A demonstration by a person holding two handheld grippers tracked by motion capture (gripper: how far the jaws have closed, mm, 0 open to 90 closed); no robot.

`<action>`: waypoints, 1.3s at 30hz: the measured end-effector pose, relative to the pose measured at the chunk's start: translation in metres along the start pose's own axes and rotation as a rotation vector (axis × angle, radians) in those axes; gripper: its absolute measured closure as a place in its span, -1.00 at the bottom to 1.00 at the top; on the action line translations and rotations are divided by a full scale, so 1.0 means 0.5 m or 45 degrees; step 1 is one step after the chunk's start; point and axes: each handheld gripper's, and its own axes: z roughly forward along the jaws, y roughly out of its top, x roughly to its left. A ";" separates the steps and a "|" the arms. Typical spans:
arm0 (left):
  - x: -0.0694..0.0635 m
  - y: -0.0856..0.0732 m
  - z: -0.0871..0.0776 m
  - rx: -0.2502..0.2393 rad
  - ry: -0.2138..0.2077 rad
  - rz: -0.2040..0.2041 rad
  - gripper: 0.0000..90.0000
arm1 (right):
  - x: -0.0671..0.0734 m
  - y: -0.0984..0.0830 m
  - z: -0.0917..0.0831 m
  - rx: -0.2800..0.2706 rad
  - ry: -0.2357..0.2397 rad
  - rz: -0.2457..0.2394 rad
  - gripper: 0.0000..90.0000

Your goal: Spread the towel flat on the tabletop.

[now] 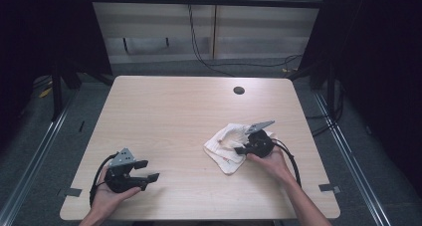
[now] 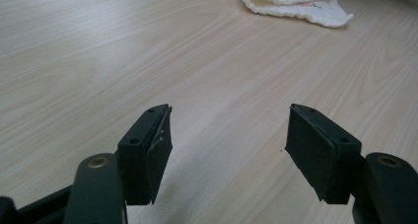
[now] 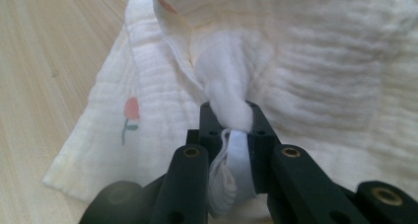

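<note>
A white crinkled cloth (image 1: 225, 145) with a small red flower print lies bunched on the right half of the wooden table (image 1: 169, 116). My right gripper (image 1: 242, 149) is on the cloth's right side, shut on a pinched fold of it. In the right gripper view the cloth (image 3: 315, 71) spreads ahead, and the fold is squeezed between the pads of my right gripper (image 3: 230, 123). My left gripper (image 1: 149, 170) rests low near the front left of the table, open, nothing between its jaws. From the left gripper view, my left gripper (image 2: 229, 135) faces bare wood, with the cloth (image 2: 296, 2) far off.
A round cable hole (image 1: 239, 90) sits near the table's far edge. Black cables (image 1: 199, 52) hang behind the table. Dark curtains flank both sides. A person's hands hold both grippers from the table's front edge.
</note>
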 end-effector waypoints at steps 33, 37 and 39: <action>-0.005 -0.001 0.000 0.004 -0.016 0.024 -0.14 | 0.172 0.030 0.066 0.005 0.203 -0.125 0.81; -0.005 -0.001 -0.001 0.005 -0.019 0.034 -0.12 | 0.190 0.034 0.072 0.013 0.231 -0.132 0.80; -0.006 -0.001 -0.001 0.007 -0.016 0.029 -0.11 | 0.198 0.035 0.075 0.011 0.241 -0.140 0.76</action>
